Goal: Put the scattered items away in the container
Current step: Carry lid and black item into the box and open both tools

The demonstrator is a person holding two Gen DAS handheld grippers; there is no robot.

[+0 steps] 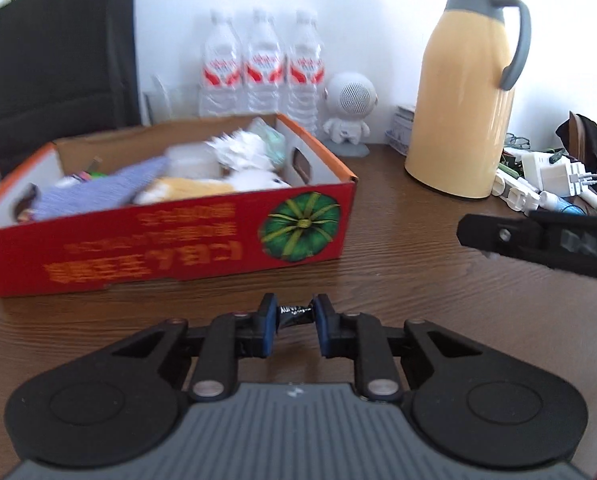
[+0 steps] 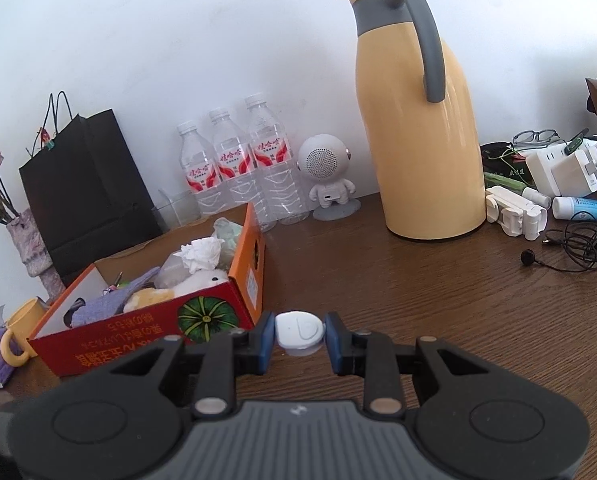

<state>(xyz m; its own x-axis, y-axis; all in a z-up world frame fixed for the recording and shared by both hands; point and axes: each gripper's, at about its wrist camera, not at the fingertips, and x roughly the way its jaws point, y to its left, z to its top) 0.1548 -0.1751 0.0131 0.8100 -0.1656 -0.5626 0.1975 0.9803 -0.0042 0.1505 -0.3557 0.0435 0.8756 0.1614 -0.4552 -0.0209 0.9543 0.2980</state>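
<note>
1. Evidently, the left hand-held gripper [image 1: 294, 314] pinches a small dark packet [image 1: 294, 315] just before the box [image 1: 202, 236], ready for dropping in.
2. Right hand-held gripper [image 2: 299, 334] clamps a white puck [image 2: 299, 330], waiting over the counter [image 2: 438, 320] beside it.

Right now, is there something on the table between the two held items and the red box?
Nothing visible. The left gripper holds a small dark packet, the right gripper a white round item. Only bare table lies before the open-topped red box.
</note>
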